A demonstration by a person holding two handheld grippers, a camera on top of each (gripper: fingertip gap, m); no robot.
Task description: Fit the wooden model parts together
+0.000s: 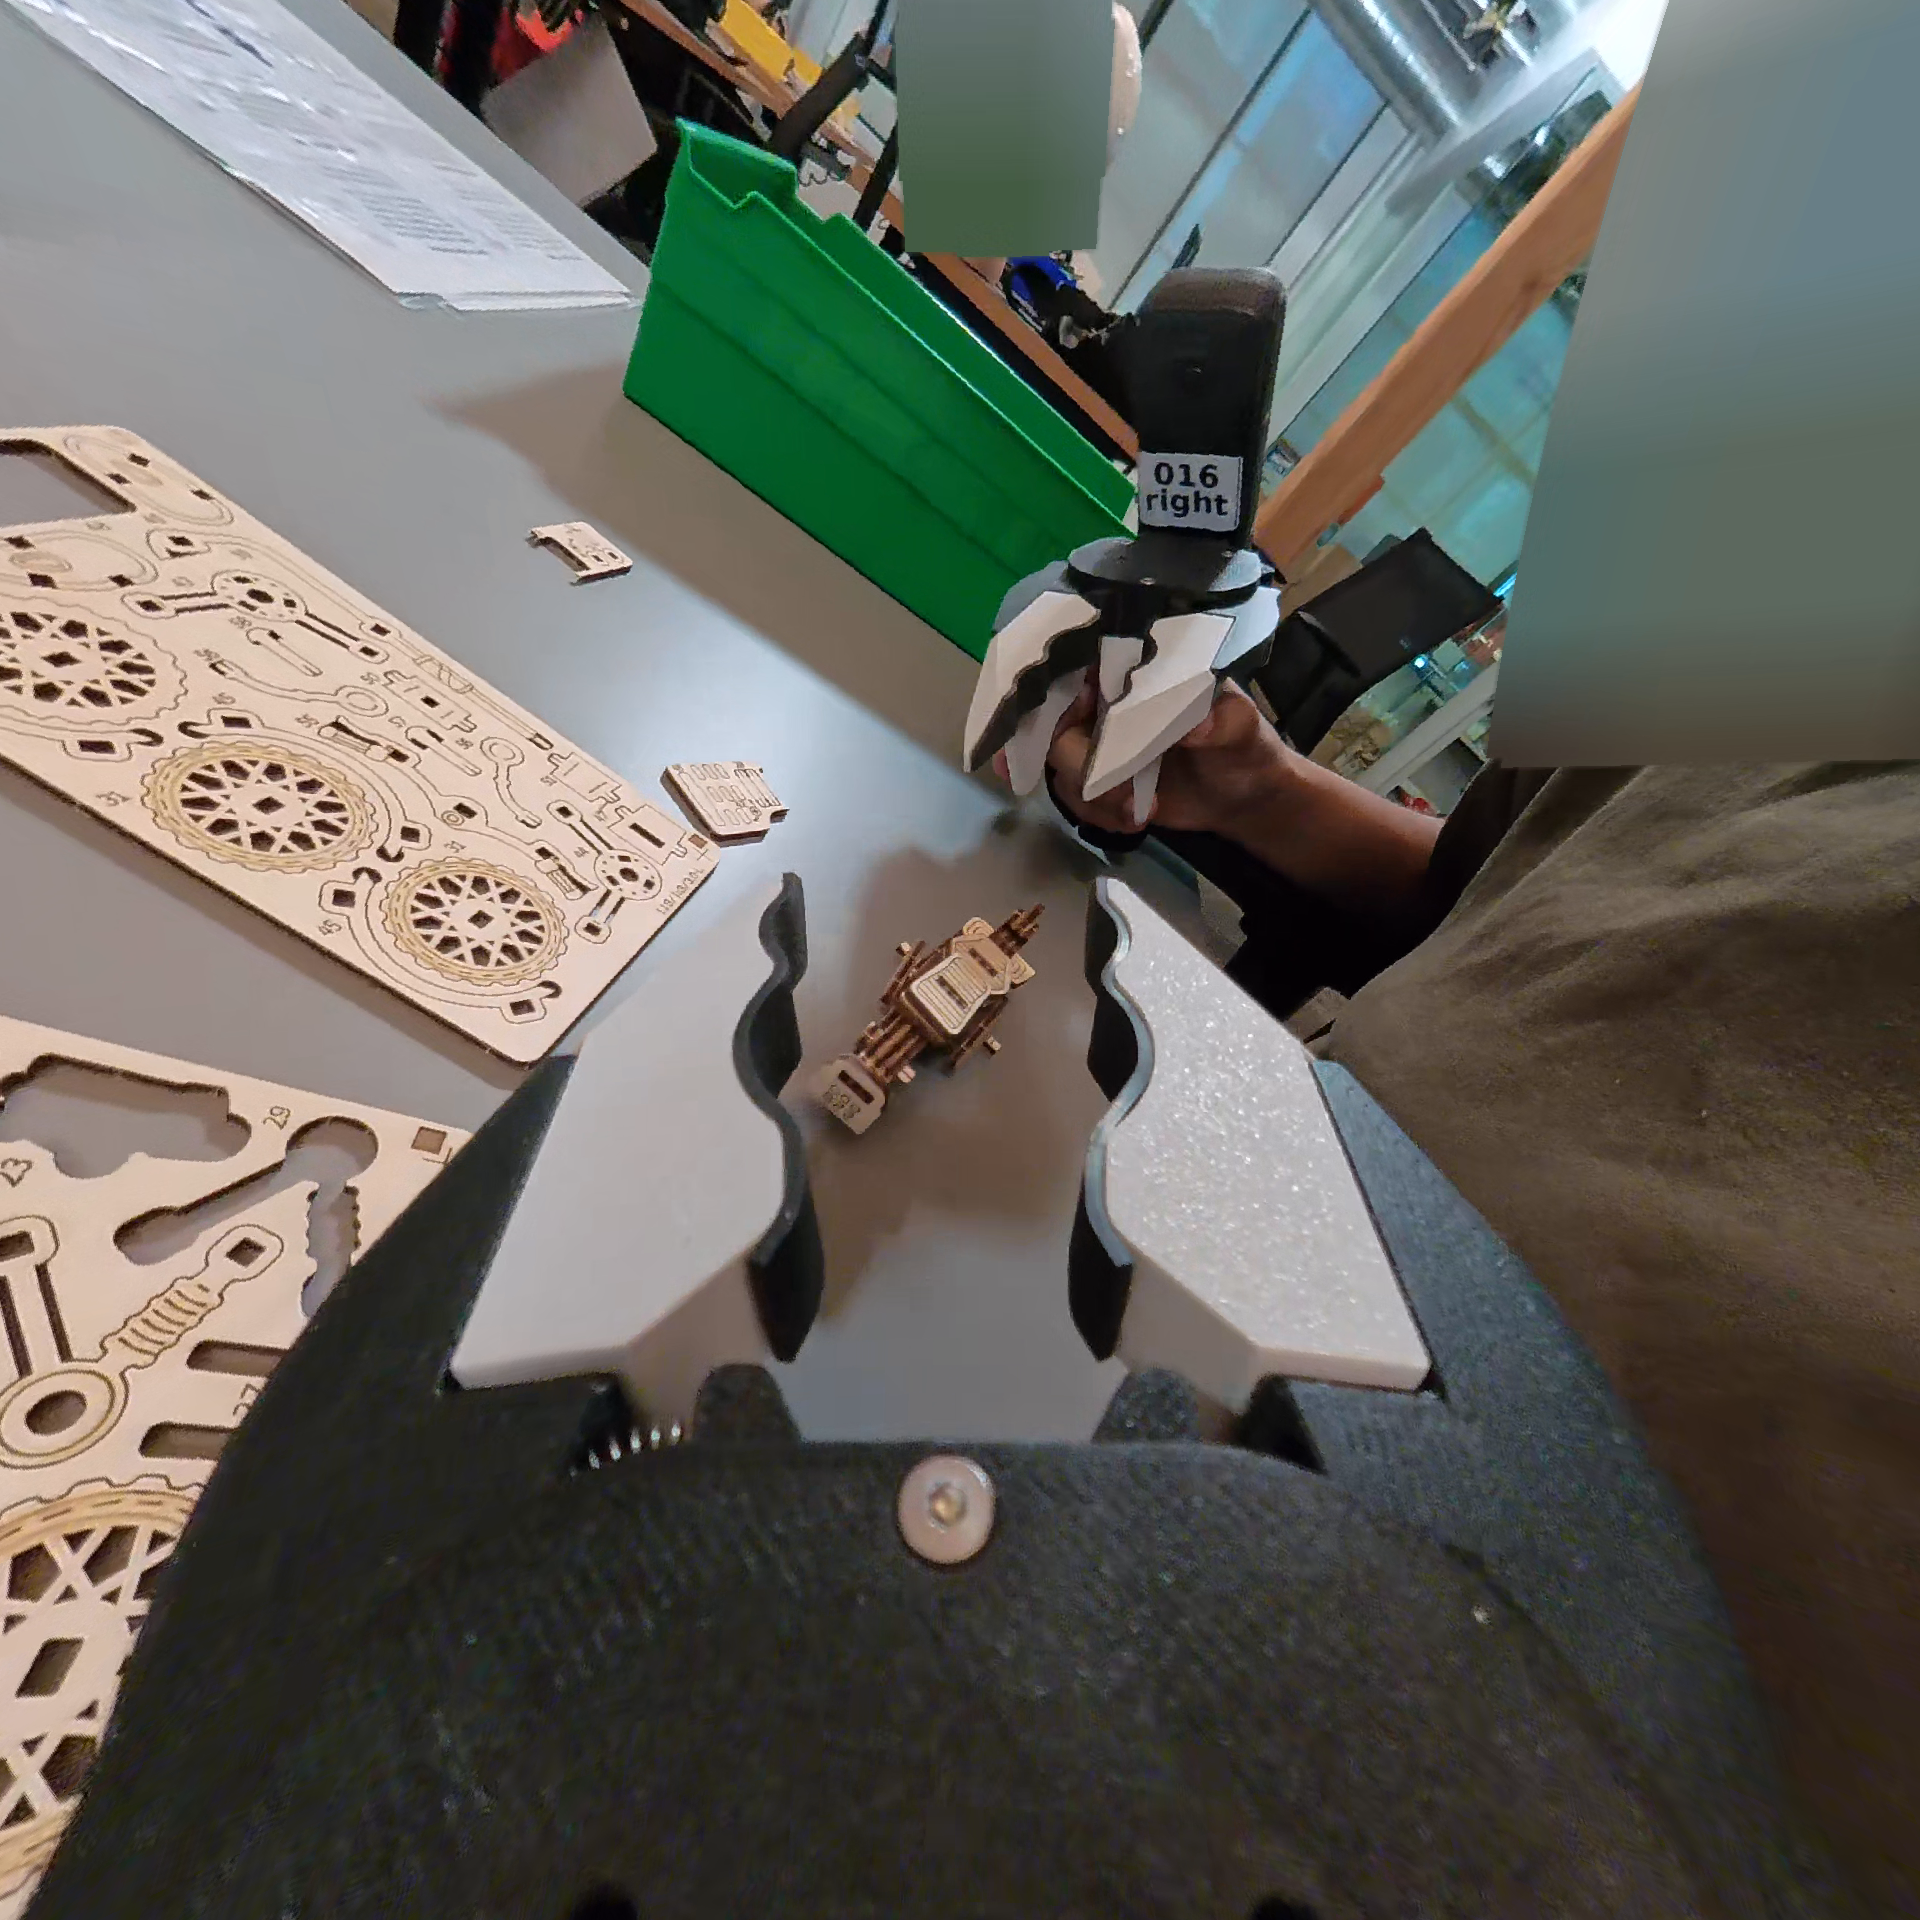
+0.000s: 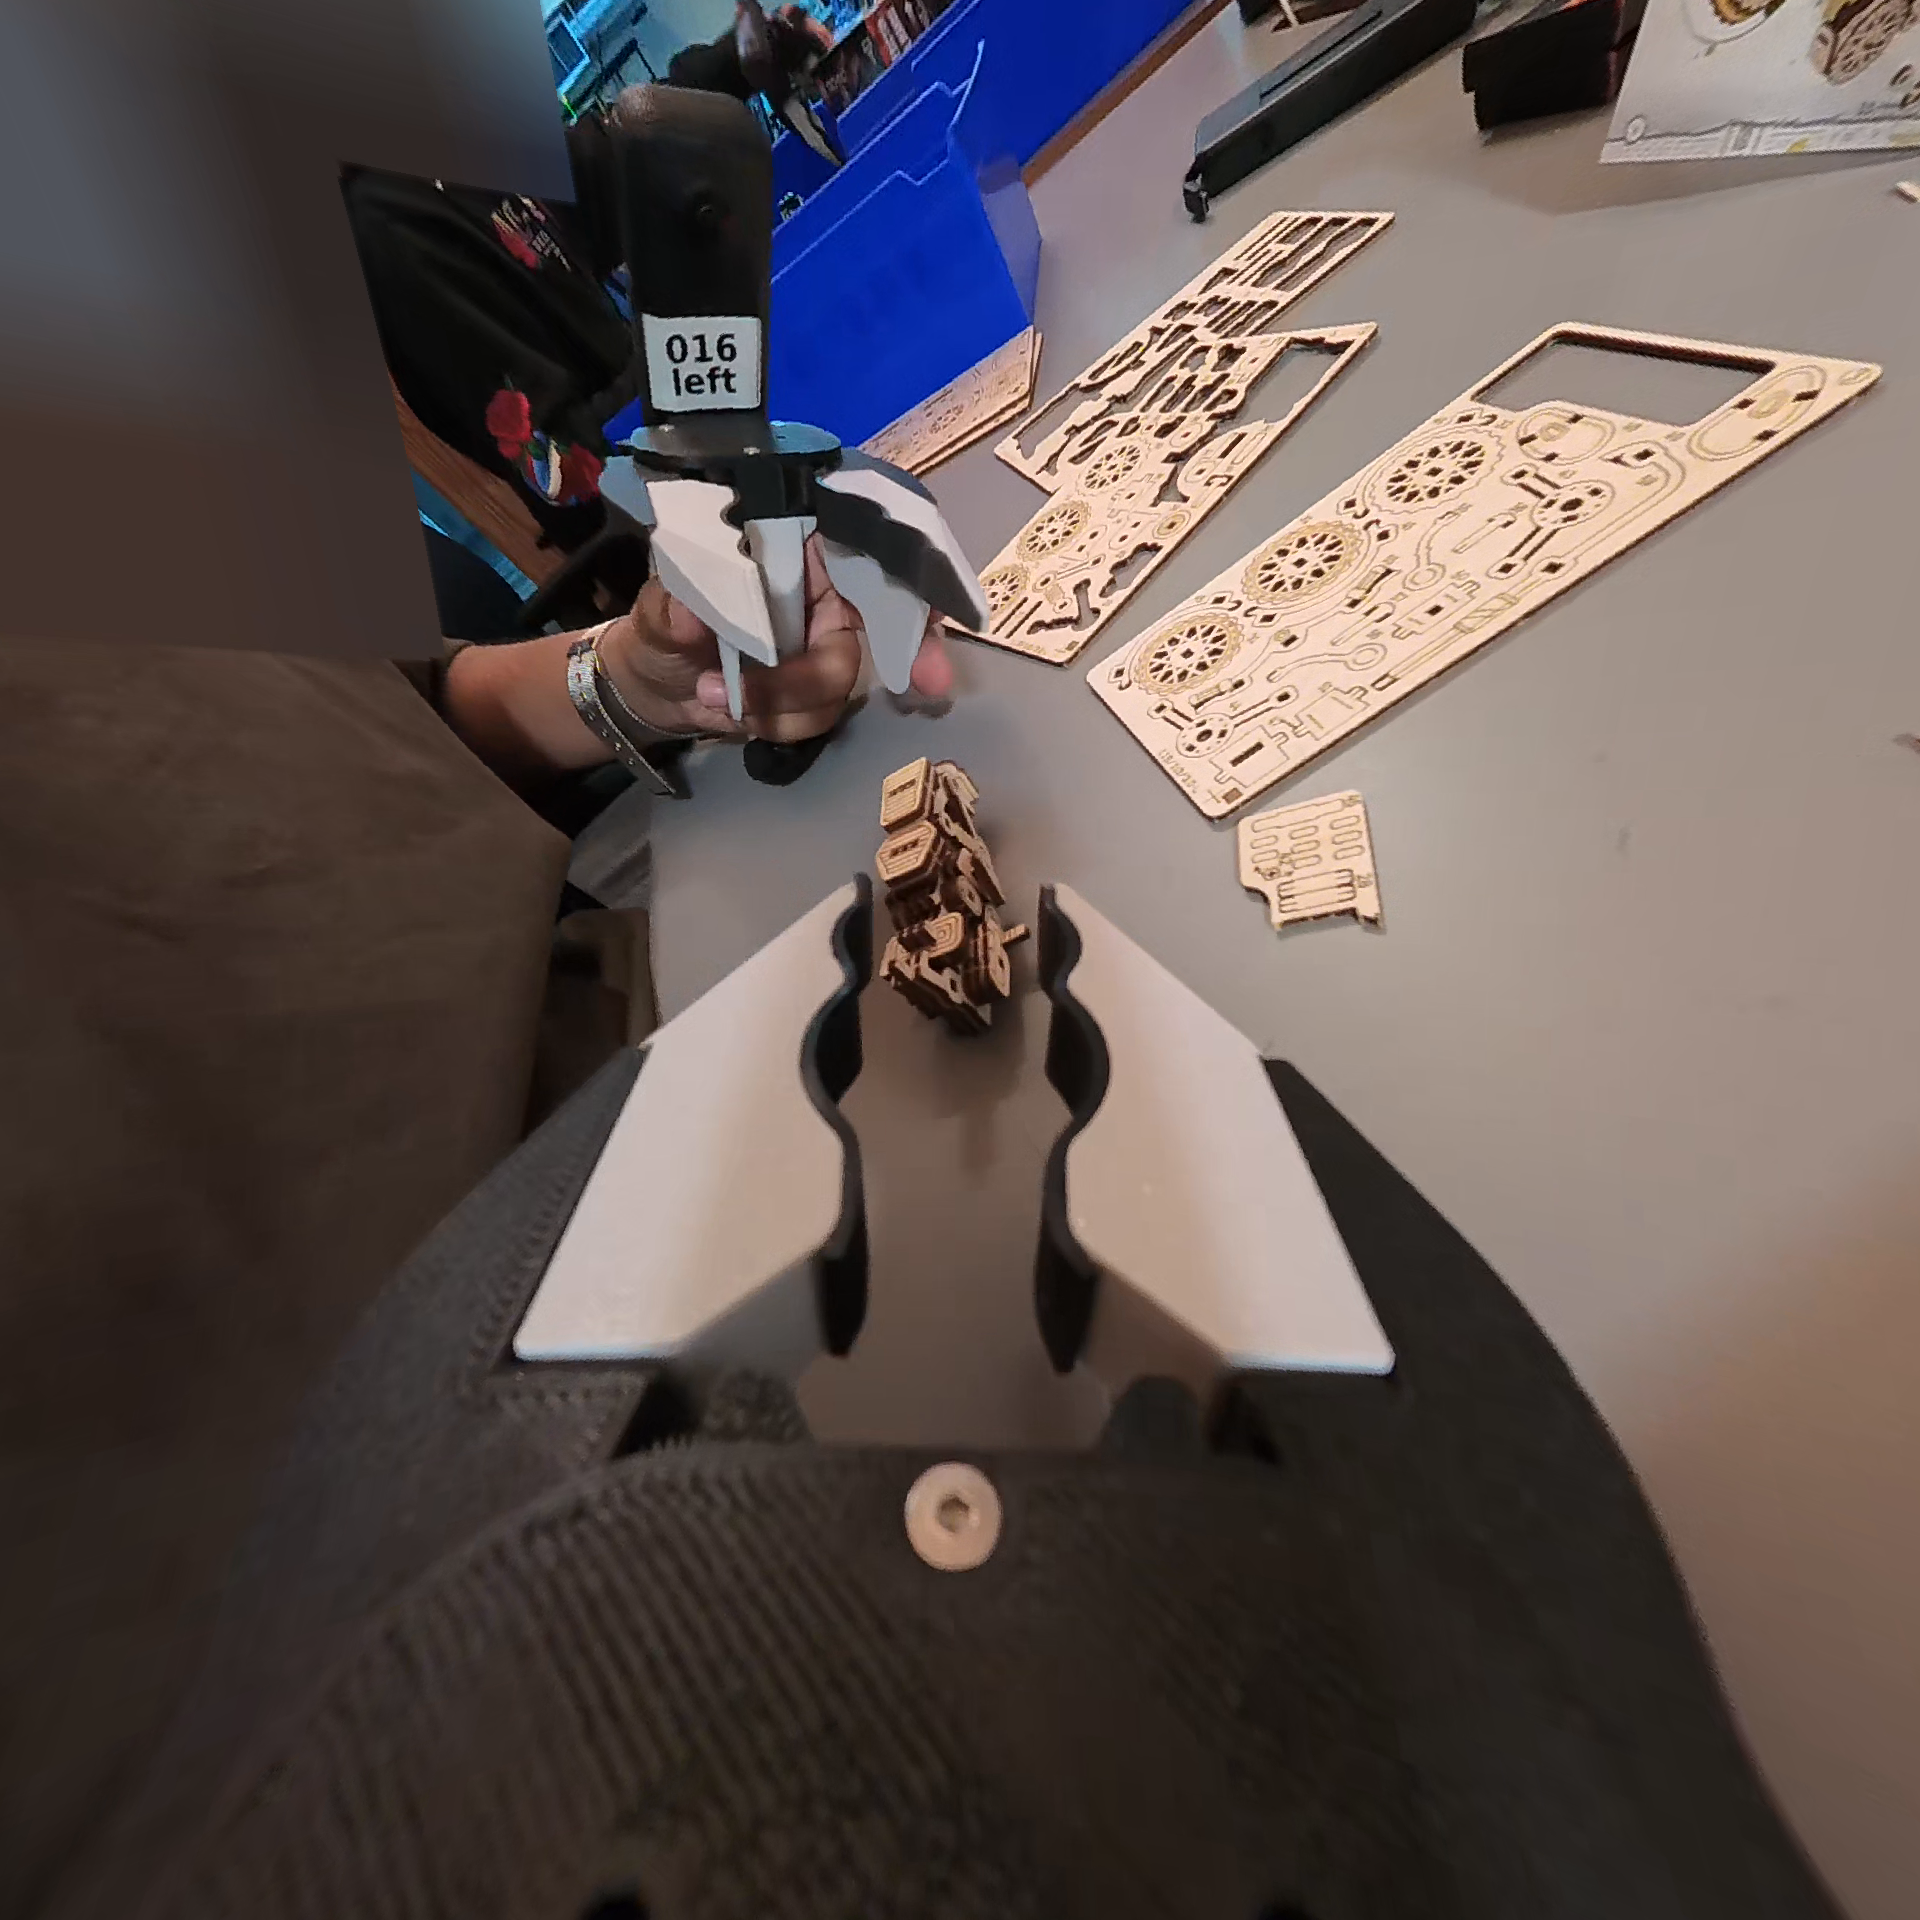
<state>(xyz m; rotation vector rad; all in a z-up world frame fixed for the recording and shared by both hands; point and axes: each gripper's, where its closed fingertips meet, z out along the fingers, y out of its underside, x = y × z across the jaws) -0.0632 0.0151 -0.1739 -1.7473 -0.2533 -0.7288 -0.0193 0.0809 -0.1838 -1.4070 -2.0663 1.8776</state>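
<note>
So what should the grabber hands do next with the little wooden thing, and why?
Probably close the right gripper gently on the small wooden assembly. The assembly lies loose on the grey table, and its near end already sits between the right gripper's open fingers. The left gripper is open too and holds nothing, so neither can fit a part on yet.

The left gripper (image 1: 940, 997) is held with fingers apart above the grey table (image 1: 416, 416); a small wooden assembly (image 1: 935, 1003) is seen between them, untouched. Farther right, the right gripper (image 1: 1081, 748) is held upright, empty
</note>
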